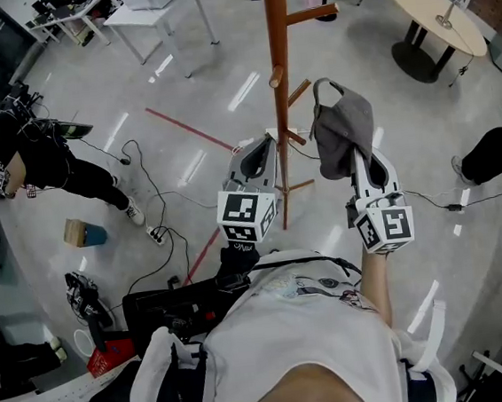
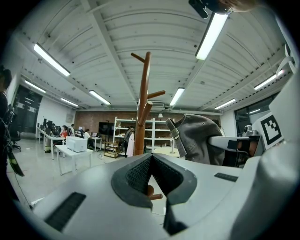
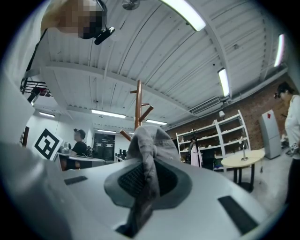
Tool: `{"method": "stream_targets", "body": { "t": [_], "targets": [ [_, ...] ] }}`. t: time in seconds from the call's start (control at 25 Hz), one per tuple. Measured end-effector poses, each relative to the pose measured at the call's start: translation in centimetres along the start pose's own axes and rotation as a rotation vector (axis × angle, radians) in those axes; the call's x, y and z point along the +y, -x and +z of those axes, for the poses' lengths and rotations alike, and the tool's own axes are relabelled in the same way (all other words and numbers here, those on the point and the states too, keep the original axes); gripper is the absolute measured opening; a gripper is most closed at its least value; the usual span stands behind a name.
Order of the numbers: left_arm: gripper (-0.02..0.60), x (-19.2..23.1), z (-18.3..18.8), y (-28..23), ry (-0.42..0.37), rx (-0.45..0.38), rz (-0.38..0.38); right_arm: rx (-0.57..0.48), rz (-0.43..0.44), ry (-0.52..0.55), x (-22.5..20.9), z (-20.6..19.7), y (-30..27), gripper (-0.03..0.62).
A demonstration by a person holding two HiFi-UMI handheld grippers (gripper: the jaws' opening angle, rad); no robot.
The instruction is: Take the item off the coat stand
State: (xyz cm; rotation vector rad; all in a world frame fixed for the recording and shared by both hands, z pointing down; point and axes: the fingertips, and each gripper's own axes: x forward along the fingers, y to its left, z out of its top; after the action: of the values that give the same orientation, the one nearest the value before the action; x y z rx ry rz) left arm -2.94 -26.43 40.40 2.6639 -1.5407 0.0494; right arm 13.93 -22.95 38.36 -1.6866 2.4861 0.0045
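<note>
A tall wooden coat stand (image 1: 282,76) with angled pegs rises just ahead of me. A grey cap (image 1: 344,132) is pinched in my right gripper (image 1: 356,156), which is shut on its fabric; the cap hangs just right of the pegs, its strap loop close to one peg's tip. In the right gripper view the cap (image 3: 150,140) bulges out of the jaws in front of the coat stand (image 3: 138,105). My left gripper (image 1: 256,164) is held up left of the pole, jaws shut and holding nothing. In the left gripper view the cap (image 2: 199,138) shows to the right of the coat stand (image 2: 142,117).
A round wooden table (image 1: 436,7) stands at the far right and a white table (image 1: 155,9) at the far left. One person (image 1: 31,147) stands at the left, another (image 1: 496,152) at the right edge. Cables (image 1: 160,223) and a red tape line (image 1: 190,129) cross the floor.
</note>
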Motion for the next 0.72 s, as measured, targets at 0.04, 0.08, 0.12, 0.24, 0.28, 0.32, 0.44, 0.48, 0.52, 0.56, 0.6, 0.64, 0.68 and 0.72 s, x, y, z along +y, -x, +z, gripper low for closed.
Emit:
{"method": "stream_targets", "body": {
  "t": [0.04, 0.08, 0.12, 0.24, 0.28, 0.32, 0.44, 0.48, 0.52, 0.56, 0.6, 0.64, 0.68, 0.72],
  "targets": [
    [0.003, 0.06, -0.01, 0.02, 0.000, 0.000, 0.002, -0.001, 0.000, -0.001, -0.02, -0.02, 0.00, 0.020],
    [0.003, 0.12, -0.02, 0.03, 0.000, 0.000, 0.003, -0.003, -0.001, -0.001, -0.01, -0.03, -0.03, 0.020],
    [0.003, 0.18, -0.03, 0.06, 0.000, -0.001, 0.003, -0.004, -0.001, -0.001, 0.02, -0.03, -0.07, 0.020],
    [0.003, 0.16, 0.02, 0.11, -0.001, -0.002, 0.003, -0.006, -0.002, 0.001, 0.07, 0.03, -0.14, 0.018],
    [0.003, 0.11, 0.08, 0.09, -0.001, -0.003, 0.003, -0.007, -0.002, 0.001, 0.02, 0.06, -0.13, 0.018],
    [0.003, 0.07, 0.14, 0.08, -0.001, -0.003, 0.004, -0.007, -0.001, 0.000, -0.04, 0.08, -0.11, 0.018],
    [0.003, 0.10, 0.19, 0.15, -0.001, -0.002, 0.008, -0.008, -0.003, -0.004, -0.15, 0.11, -0.08, 0.018],
    [0.003, 0.15, 0.16, 0.18, -0.002, 0.000, 0.009, -0.009, -0.003, -0.007, -0.14, 0.08, -0.10, 0.018],
    [0.003, 0.21, 0.13, 0.21, -0.002, 0.001, 0.011, -0.009, -0.003, -0.008, -0.12, 0.04, -0.14, 0.018],
    [0.003, 0.26, 0.09, 0.21, -0.002, 0.002, 0.012, -0.010, -0.003, -0.007, -0.10, 0.02, -0.18, 0.018],
    [0.003, 0.28, 0.05, 0.20, -0.002, 0.003, 0.013, -0.010, -0.002, -0.006, -0.10, -0.01, -0.22, 0.018],
    [0.003, 0.27, 0.01, 0.19, -0.002, 0.004, 0.014, -0.011, -0.002, -0.007, -0.13, -0.04, -0.24, 0.018],
    [0.003, 0.25, -0.02, 0.19, -0.003, 0.005, 0.015, -0.011, -0.003, -0.008, -0.17, -0.07, -0.23, 0.018],
    [0.003, 0.23, -0.04, 0.23, -0.003, 0.005, 0.016, -0.010, -0.003, -0.009, -0.19, -0.09, -0.20, 0.018]
  ]
}}
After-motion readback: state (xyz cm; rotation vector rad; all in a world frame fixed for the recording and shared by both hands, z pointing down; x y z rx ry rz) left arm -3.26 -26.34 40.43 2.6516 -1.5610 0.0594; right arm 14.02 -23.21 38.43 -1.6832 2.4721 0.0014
